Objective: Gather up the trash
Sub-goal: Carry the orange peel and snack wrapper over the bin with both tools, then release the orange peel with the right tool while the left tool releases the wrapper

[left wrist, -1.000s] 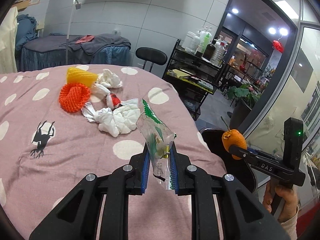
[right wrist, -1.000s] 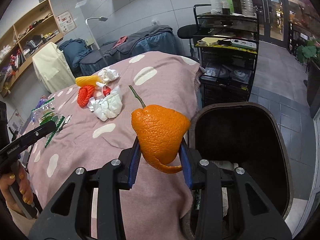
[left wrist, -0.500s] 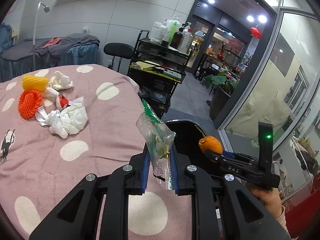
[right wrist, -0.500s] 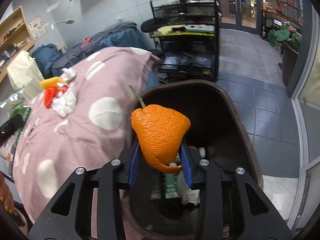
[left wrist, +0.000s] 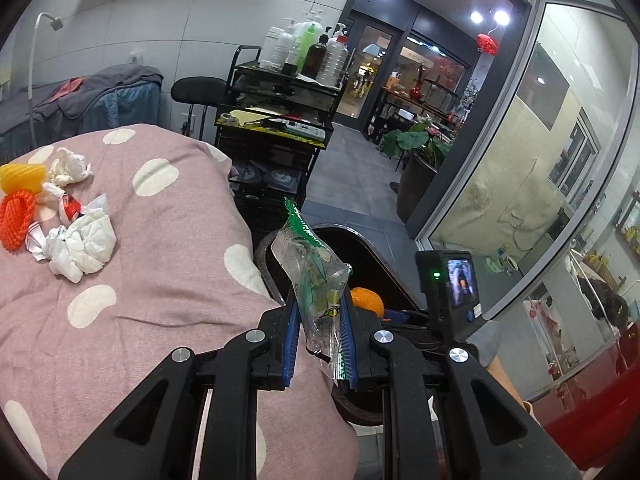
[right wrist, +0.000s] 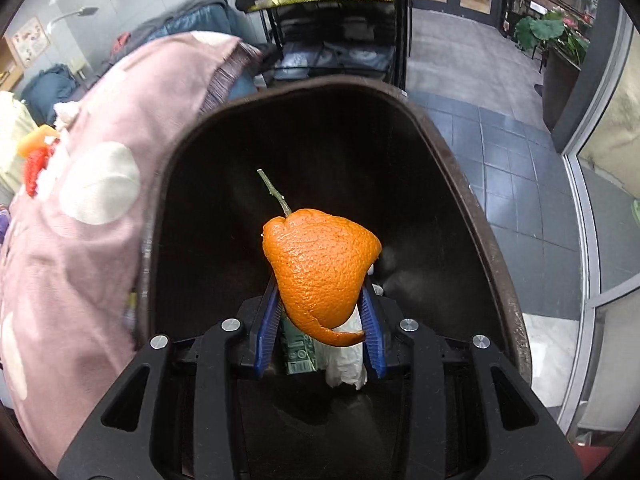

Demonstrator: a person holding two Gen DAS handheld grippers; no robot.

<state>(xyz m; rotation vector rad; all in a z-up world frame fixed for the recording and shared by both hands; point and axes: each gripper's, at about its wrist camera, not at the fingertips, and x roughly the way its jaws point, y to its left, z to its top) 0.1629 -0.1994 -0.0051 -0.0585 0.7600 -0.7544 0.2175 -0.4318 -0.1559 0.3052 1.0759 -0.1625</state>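
Observation:
My left gripper (left wrist: pixel 319 322) is shut on a clear plastic wrapper (left wrist: pixel 312 276) with green print, held near the bed's edge beside the dark trash bin (left wrist: pixel 264 256). My right gripper (right wrist: pixel 320 316) is shut on an orange peel (right wrist: pixel 320 268) with a green stem, hanging over the open mouth of the trash bin (right wrist: pixel 460 184). In the left wrist view the orange peel (left wrist: pixel 366 300) and the right gripper's camera body (left wrist: pixel 448 284) show just beyond my left fingers. Trash lies at the bin's bottom: a green carton (right wrist: pixel 298 354) and white tissue (right wrist: pixel 344 364).
On the pink spotted bedspread (left wrist: pixel 160 264) remain crumpled white tissues (left wrist: pixel 80 244), an orange foam net (left wrist: pixel 16 220), a yellow foam net (left wrist: pixel 22 176) and a small red wrapper (left wrist: pixel 68 204). A black cart (left wrist: pixel 280 120) with bottles stands behind the bin. Glass wall at right.
Both grippers swung right, away from the trash pile toward the bin. The right gripper sank with the peel until it hangs over the bin's mouth. Neither grip changed.

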